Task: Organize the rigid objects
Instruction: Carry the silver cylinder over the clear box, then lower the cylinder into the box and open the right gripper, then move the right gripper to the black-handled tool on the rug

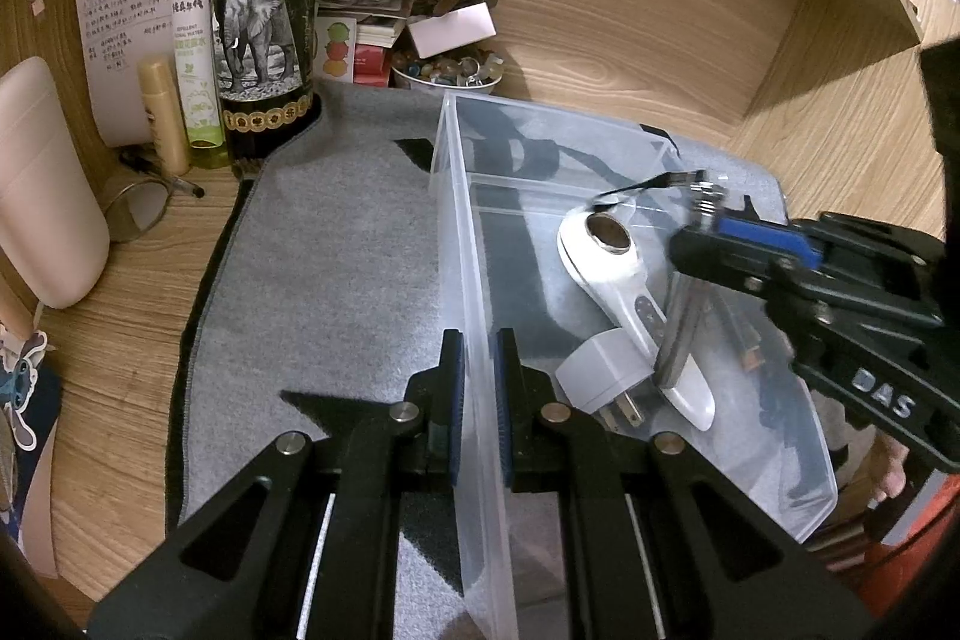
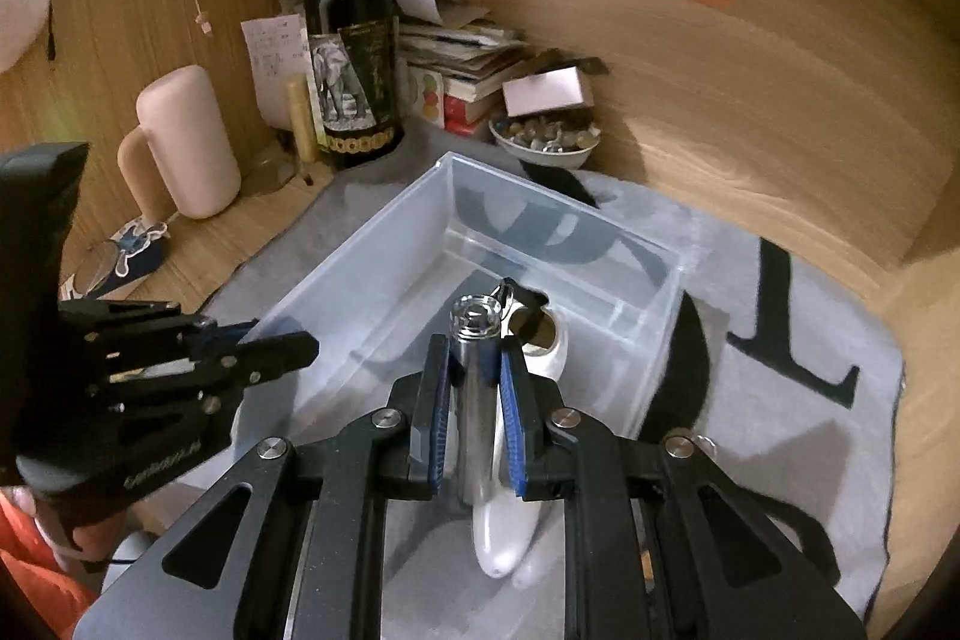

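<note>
A wooden desk alcove [image 1: 660, 40] with paper notes on its back wall holds a grey felt mat [image 1: 336, 292], laid down presumably to cushion the work; far left stands clutter, tallest a dark wine bottle [image 1: 264, 10] with an elephant label. On the mat sits a clear plastic bin [image 1: 474, 280]. The left gripper [image 1: 478, 400] is clamped tight on the bin's near-left wall, apparently to steady it. The right gripper [image 2: 474, 418] is closed on a slim metal cylinder [image 2: 474, 388], held over the bin's near right part, likely for lowering in. Already inside lie a white handheld device [image 1: 612, 274] and, nearer, a white plug adapter [image 1: 606, 376].
</note>
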`<state>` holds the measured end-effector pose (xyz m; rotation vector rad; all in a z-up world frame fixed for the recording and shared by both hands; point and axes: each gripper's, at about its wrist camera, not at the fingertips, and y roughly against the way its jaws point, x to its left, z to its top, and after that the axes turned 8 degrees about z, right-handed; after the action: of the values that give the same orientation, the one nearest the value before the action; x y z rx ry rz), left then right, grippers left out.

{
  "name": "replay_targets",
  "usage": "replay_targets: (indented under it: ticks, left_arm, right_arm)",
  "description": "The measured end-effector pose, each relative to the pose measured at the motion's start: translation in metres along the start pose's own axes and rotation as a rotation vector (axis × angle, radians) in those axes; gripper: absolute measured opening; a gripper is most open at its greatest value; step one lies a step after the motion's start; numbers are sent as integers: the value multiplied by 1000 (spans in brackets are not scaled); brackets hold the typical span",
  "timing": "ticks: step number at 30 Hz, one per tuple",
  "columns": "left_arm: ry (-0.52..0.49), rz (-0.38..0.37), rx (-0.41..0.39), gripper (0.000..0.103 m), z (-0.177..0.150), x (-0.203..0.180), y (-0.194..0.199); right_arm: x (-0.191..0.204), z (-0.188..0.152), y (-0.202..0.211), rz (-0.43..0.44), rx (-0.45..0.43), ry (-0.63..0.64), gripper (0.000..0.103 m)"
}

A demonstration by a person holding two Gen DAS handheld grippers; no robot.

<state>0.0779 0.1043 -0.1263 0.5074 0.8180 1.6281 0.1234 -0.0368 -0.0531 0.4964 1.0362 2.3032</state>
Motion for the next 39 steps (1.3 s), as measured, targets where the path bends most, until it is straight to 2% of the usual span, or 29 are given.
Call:
replay_targets:
  ticks: [7, 12, 16, 20, 23, 26, 31, 33, 37, 39]
  left_arm:
    - [0, 0, 1, 9, 0, 0, 0]
    - [0, 1, 0, 9, 0, 0, 0]
    - [0, 1, 1, 9, 0, 0, 0]
    - [-2, 2, 1, 9, 0, 0, 0]
    - [-2, 3, 1, 9, 0, 0, 0]
    - [-1, 3, 1, 9, 0, 0, 0]
    - [0, 2, 1, 9, 0, 0, -1]
    - [0, 2, 1, 9, 0, 0, 0]
    - [-5, 3, 0, 9, 0, 0, 0]
    - [-5, 3, -1, 9, -1, 0, 1]
  right_arm:
    - [-5, 5, -20, 22, 62, -21, 15]
    - [-8, 3, -17, 23, 58, -33, 15]
    - [-11, 2, -9, 7, 39, -34, 26]
    - [-16, 2, 7, -8, -6, -41, 30]
    - [-22, 0, 25, -41, -51, -52, 39]
    - [-30, -2, 45, -84, -97, -65, 42]
    - [-50, -11, 76, -158, -146, -116, 43]
    - [-58, -19, 84, -190, -151, -143, 44]
    - [-75, -45, 90, -247, -131, -221, 53]
    - [-81, -59, 87, -258, -102, -257, 53]
